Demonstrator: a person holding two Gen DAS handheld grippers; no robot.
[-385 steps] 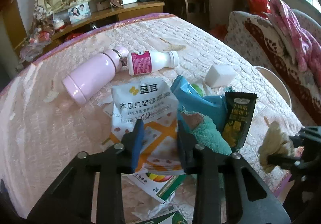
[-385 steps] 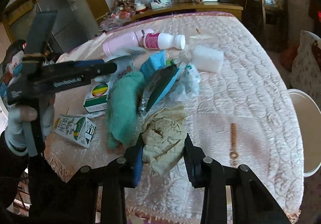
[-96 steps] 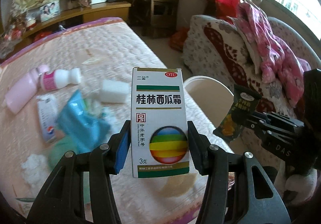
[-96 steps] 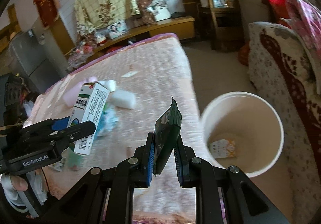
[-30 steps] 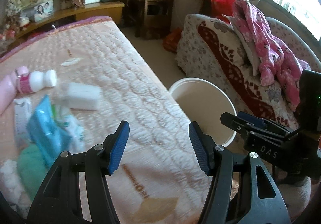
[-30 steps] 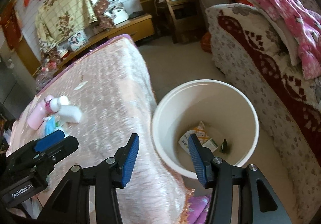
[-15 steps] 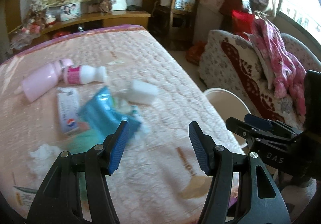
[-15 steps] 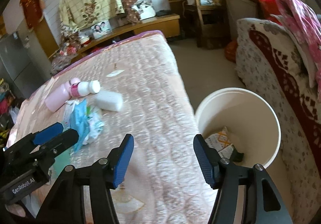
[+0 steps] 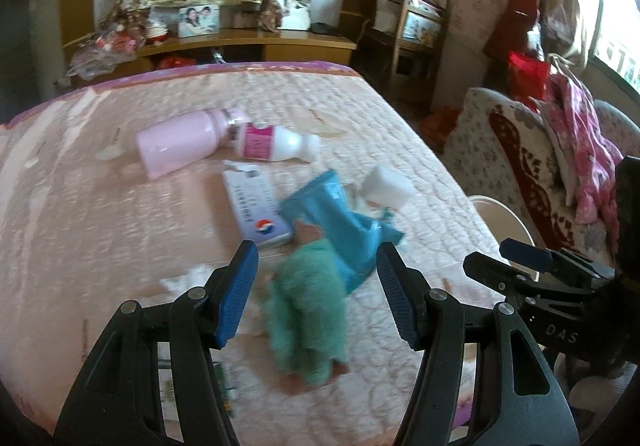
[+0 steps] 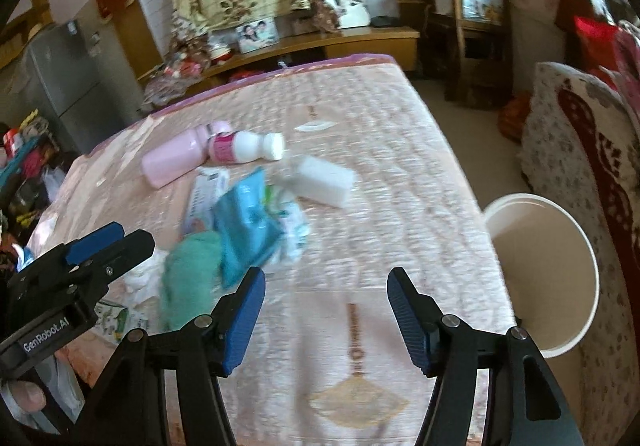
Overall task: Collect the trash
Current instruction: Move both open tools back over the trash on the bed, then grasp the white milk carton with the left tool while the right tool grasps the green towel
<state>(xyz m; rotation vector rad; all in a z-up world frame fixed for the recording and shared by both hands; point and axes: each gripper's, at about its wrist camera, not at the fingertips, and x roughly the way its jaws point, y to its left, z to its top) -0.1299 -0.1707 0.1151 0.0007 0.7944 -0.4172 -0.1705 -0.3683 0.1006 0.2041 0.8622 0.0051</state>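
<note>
Teal cloth [image 9: 308, 310] lies centre-low in left wrist frame, long axis running away between left gripper [image 9: 316, 294] jaws, open, empty. Right gripper [image 10: 325, 312] jaws just opening, empty; cloth at its left. Bucket [image 10: 576, 230] right edge.

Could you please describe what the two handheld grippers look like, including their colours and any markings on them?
Both are matte black plastic with two angular, silver-riveted arms ending in ribbed blue pads on the fingers. The left gripper, seen side-on from the right wrist, carries white "GenRobot.AI" lettering and a blue tip. The right gripper, seen from the left wrist, shows raised "DAS" lettering on its black body.
</note>
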